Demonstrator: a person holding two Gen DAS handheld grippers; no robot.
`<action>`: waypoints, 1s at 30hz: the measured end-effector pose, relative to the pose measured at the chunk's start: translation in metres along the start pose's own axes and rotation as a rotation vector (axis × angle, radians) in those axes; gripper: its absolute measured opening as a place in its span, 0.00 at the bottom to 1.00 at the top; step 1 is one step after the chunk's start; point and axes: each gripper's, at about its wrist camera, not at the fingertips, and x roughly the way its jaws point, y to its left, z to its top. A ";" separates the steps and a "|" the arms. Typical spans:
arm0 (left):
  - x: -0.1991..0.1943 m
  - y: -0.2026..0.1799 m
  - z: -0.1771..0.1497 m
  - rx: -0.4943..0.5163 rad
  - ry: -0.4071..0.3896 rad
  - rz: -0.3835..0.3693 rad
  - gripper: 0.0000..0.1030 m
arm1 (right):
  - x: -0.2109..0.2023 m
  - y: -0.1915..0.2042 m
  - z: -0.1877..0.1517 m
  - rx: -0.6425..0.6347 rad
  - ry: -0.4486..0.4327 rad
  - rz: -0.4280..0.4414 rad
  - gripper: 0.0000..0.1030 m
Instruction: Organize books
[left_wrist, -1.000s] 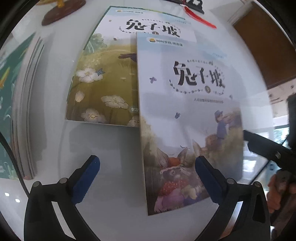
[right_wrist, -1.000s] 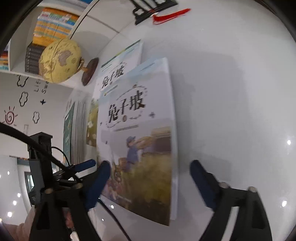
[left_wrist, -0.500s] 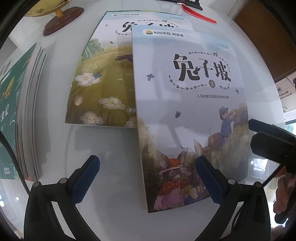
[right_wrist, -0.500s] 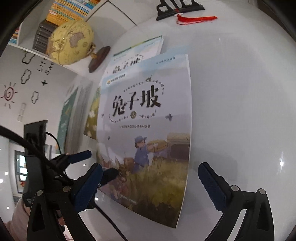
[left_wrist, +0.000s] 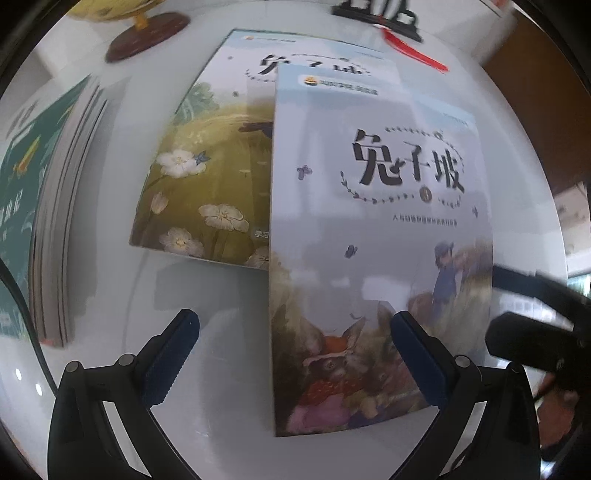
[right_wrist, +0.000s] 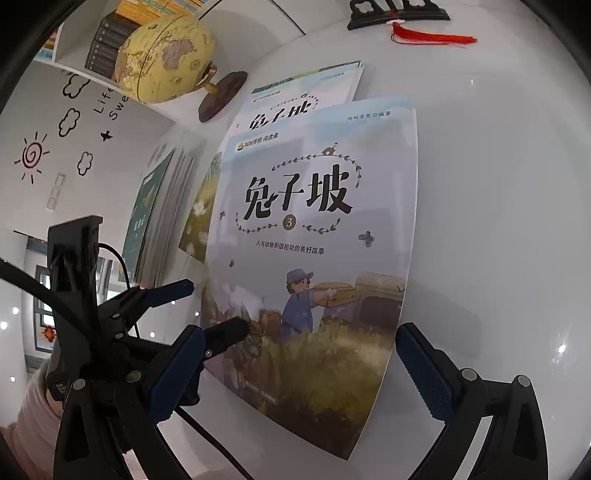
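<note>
**Operator:** Nearest first. My right gripper (right_wrist: 299, 373) is spread as wide as it goes and grips nothing; the lower edge of the top book (right_wrist: 314, 258) lies between its fingers, pads clear of the cover. My left gripper (left_wrist: 295, 358) is also wide open and empty, pointing steeply down at the table (left_wrist: 207, 369); its right finger (left_wrist: 415, 358) hangs over the book's lower part and its left finger is over bare table. I cannot tell whether either touches.

**Supervisor:** Where do the books lie?

**Operator:** The top book lies flat, face up, and overlaps the right side of a second book (left_wrist: 207, 184) with flowers on its cover. A thick stack (left_wrist: 55, 240) with a green cover lies well apart on the left. Farther back stand a globe (right_wrist: 166, 59), a dark stand (right_wrist: 399, 14) and a red tassel (right_wrist: 432, 37).

**Supervisor:** Handling properties?

**Operator:** I judge the top book thin, light and floppy, with a glossy cover on a glossy table: it should slide easily and sag if lifted by one corner. Flat as it lies, it offers the fingers no edge to close on.

**Supervisor:** Recommended hold?

**Operator:** Slide it until one long edge overhangs the table, or lever the edge up with the other gripper. Then pinch mid-edge, near the spine, where I expect it to be stiffest.
</note>
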 end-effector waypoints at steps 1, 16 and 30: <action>0.001 -0.002 0.002 -0.018 0.023 0.000 1.00 | -0.001 -0.003 0.000 0.014 -0.007 0.013 1.00; -0.046 -0.005 -0.020 -0.045 -0.126 -0.174 0.23 | -0.036 -0.052 -0.017 0.166 -0.163 0.010 0.21; -0.035 -0.036 -0.018 0.086 -0.105 -0.141 0.12 | -0.030 -0.065 -0.041 0.242 -0.149 0.129 0.21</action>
